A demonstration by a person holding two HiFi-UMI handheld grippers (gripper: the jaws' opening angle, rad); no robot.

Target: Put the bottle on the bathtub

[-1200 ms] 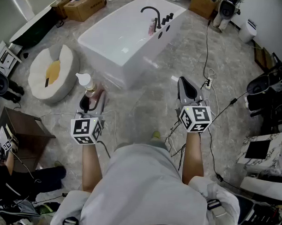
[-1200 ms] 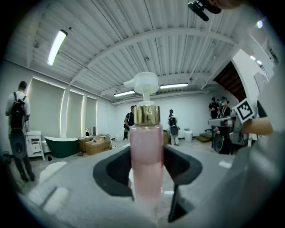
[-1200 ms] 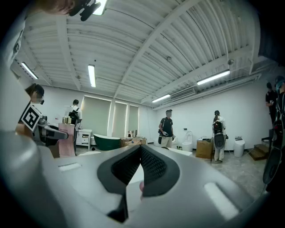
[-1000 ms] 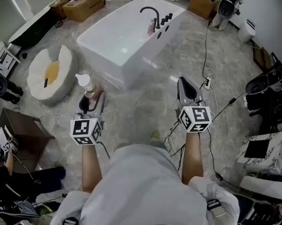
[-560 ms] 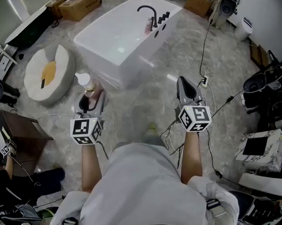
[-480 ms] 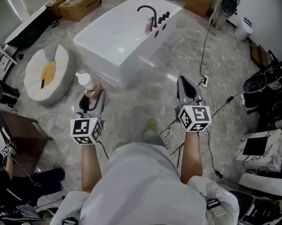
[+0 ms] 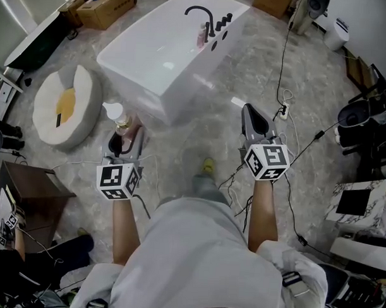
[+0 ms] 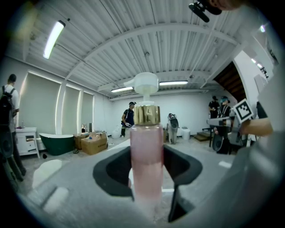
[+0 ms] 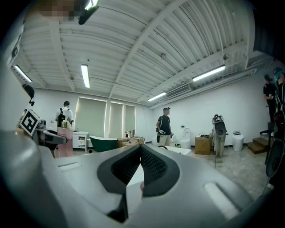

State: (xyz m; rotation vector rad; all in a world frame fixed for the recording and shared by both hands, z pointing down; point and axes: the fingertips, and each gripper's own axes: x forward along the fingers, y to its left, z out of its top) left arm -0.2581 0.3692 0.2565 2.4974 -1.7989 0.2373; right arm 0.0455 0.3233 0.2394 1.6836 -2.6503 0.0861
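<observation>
A pink bottle [image 7: 123, 124] with a gold collar and white pump stands upright between the jaws of my left gripper [image 7: 124, 135], which is shut on it. In the left gripper view the bottle [image 8: 146, 147] fills the middle, with the left gripper [image 8: 147, 173] clamped round its lower body. My right gripper [image 7: 252, 116] is shut with nothing in it; its pads meet in the right gripper view [image 9: 140, 150]. The white bathtub [image 7: 183, 87] lies ahead on the floor, with a black faucet [image 7: 200, 14] on its far ledge. Both grippers are well short of it.
A small pink bottle [image 7: 201, 35] stands on the tub ledge by the faucet. A round white cushion [image 7: 59, 107] lies to the left, cardboard boxes [image 7: 103, 2] behind it, a brown box [image 7: 27, 182] near left. Cables [image 7: 284, 103] trail on the right. People stand in the background [image 8: 128, 118].
The person has stepped forward; a shoe now shows ahead between the arms and the floor has shifted in view. Both grippers keep their pose, the bottle still held in the left one.
</observation>
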